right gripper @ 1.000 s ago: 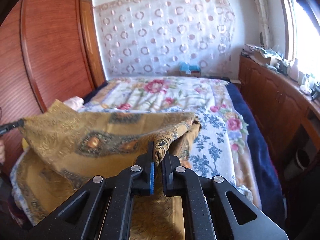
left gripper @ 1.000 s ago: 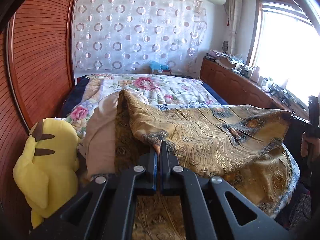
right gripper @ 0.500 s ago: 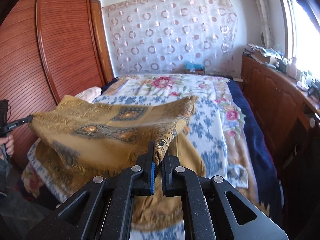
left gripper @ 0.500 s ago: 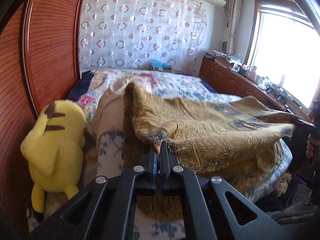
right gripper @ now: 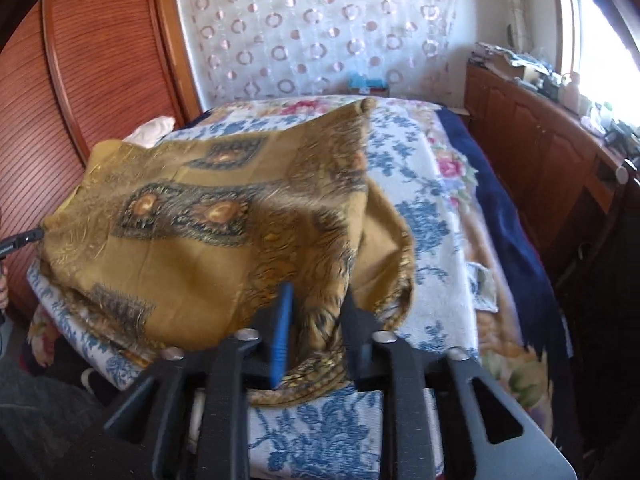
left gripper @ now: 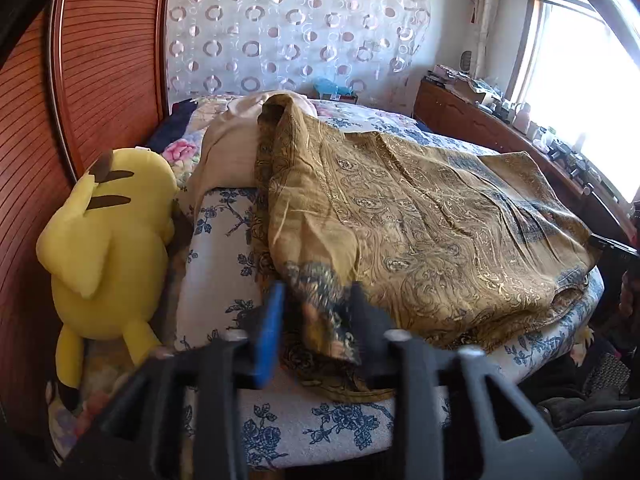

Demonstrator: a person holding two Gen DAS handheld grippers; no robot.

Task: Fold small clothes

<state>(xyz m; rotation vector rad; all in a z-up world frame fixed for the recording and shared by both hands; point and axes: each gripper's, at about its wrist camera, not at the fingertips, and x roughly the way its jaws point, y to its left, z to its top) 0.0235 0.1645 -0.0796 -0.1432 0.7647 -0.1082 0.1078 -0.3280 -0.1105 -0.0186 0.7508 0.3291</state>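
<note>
A gold paisley cloth (left gripper: 420,208) lies folded double across the near end of the bed (left gripper: 224,248). My left gripper (left gripper: 316,312) hangs over its near left corner. Its jaws are opening, and the dark-bordered corner sags loosely between them without being pressed. In the right wrist view the same cloth (right gripper: 192,232) spreads to the left. My right gripper (right gripper: 316,320) is over the near right corner, its jaws opening too, with the corner slack in the gap. Each gripper's tip shows at the edge of the other view: the right one (left gripper: 612,246), the left one (right gripper: 20,240).
A yellow plush toy (left gripper: 108,240) leans at the bed's left side against a wooden wardrobe (left gripper: 100,60). A beige pillow (left gripper: 228,152) lies behind the cloth. A wooden cabinet (right gripper: 540,152) with clutter runs under the window on the right. A blue box (right gripper: 366,82) stands beyond the bed.
Both grippers came down and toward the bed's near edge, laying the cloth flat. Their jaws, shut on the cloth's corners before, now stand apart with the corners loose.
</note>
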